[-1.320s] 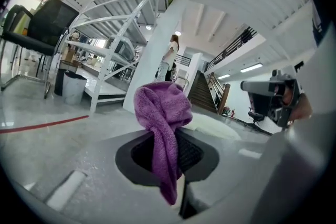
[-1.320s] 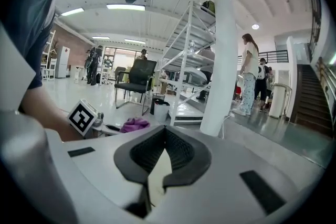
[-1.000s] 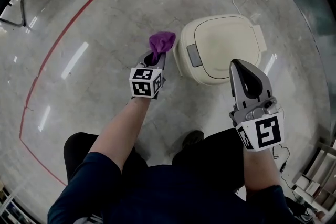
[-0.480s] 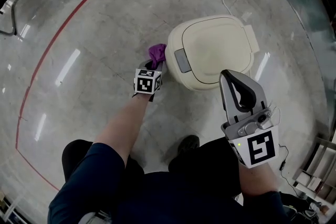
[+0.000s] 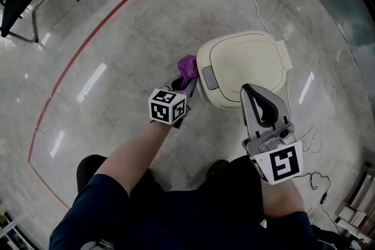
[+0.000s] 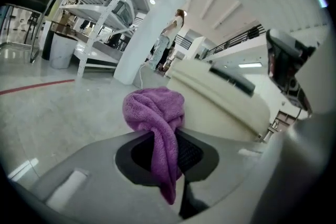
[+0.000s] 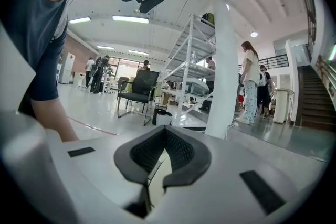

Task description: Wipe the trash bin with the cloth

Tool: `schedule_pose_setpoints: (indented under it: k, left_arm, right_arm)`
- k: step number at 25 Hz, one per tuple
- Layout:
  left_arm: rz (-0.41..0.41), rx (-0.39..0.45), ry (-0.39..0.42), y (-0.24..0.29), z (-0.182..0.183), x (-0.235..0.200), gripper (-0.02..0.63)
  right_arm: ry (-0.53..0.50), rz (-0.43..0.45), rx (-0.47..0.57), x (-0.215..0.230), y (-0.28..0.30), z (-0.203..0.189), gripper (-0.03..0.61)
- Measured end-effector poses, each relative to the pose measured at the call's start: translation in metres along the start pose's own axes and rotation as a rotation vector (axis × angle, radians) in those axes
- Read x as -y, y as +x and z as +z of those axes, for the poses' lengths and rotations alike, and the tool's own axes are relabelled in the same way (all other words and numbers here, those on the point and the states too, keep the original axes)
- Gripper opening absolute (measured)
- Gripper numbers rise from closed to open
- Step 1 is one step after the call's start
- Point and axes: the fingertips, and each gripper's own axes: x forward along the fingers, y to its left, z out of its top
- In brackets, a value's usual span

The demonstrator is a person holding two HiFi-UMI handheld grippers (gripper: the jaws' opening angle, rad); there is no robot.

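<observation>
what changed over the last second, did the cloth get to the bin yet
The left gripper has brought the purple cloth in toward the trash bin. The cloth now sits against the bin's left side, beside the grey latch. Nothing was picked up or let go: the left gripper is still shut on the cloth. The right gripper stays shut and empty over the bin's near edge, and the lid stays closed.

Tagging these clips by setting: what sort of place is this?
Probably an indoor lab or workshop hall: polished floor with a red line, white metal racking, an office chair.
</observation>
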Motion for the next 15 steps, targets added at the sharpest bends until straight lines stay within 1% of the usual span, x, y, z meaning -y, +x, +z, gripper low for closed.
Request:
schedule_pose_setpoints:
  k: [3, 5, 7, 11, 15]
  left_arm:
    - [-0.030, 0.063, -0.001, -0.020, 0.033, 0.025, 0.054]
    - [-0.029, 0.074, 0.001, -0.027, 0.037, 0.031, 0.054]
    - [-0.016, 0.051, -0.001, -0.023, 0.020, 0.026, 0.054]
    - [0.009, -0.024, -0.041, 0.001, -0.031, 0.011, 0.054]
    - [0.064, -0.086, -0.090, 0.029, -0.075, -0.018, 0.054]
  right_arm:
    - [0.021, -0.010, 0.027, 0.005, 0.000, 0.007, 0.011]
    - [0.029, -0.014, 0.042, 0.006, 0.001, 0.011, 0.011]
    - [0.030, -0.017, 0.049, 0.005, 0.002, 0.013, 0.011]
    - [0.008, -0.010, 0.039, -0.002, -0.001, 0.014, 0.011]
    - [-0.010, -0.013, 0.017, -0.008, -0.008, 0.007, 0.011]
